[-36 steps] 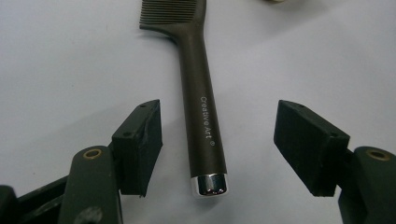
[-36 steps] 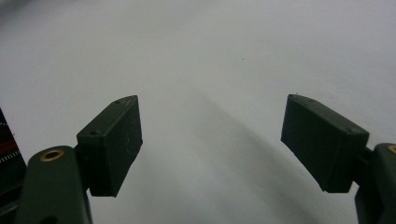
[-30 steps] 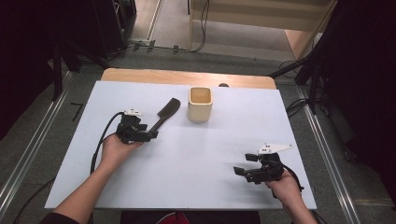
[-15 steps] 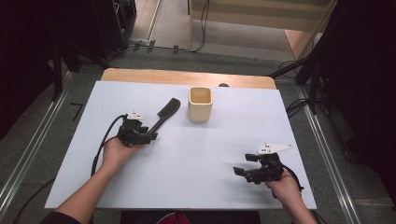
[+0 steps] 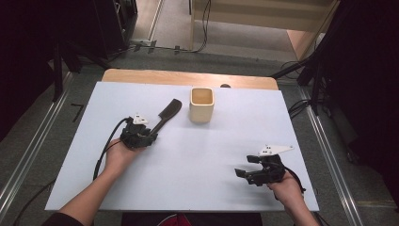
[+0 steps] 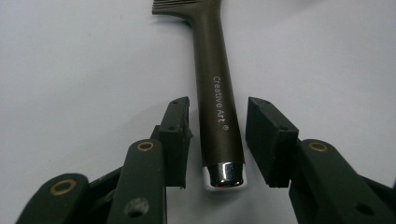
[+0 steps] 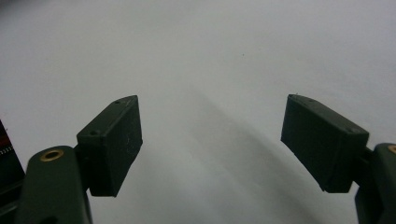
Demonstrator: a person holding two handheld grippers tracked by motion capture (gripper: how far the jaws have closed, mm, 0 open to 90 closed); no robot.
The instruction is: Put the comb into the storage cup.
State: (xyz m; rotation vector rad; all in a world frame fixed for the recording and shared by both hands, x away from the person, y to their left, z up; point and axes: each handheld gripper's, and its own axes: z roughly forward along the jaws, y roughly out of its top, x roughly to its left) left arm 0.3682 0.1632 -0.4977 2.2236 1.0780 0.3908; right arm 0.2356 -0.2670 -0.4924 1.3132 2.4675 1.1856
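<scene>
A: Nearest first. Right claw (image 5: 242,172) sits low on the near right of the counter (image 5: 207,188), jaws spread wide, nothing between them. In the right gripper view the right claw has bare white sheet ahead of it.

B: And the left?

A: Left claw (image 6: 217,140) spread around the butt end of the brush (image 6: 215,88). Brown handle lies flat between the two pads, chrome cap toward the hand. Gaps on both sides; not pinched yet, as far as I can see. High view puts the brush (image 5: 166,115) left of centre, angled up and right, bristle end toward the cup (image 5: 202,104).

B: How to close well?

A: My judgement: handle runs slightly nearer the left-hand pad in the left gripper view, so centre first. Keep the pads low and square to the handle, grip above the chrome cap where it is slick, then squeeze evenly so the brush doesn't pivot.

B: Surroundings?

A: White sheet over a wooden counter, wood edge showing at the far side. Beige cup beyond the brush, empty as far as visible. Grey floor, metal rails either side, cables and dark stands at the back.
</scene>
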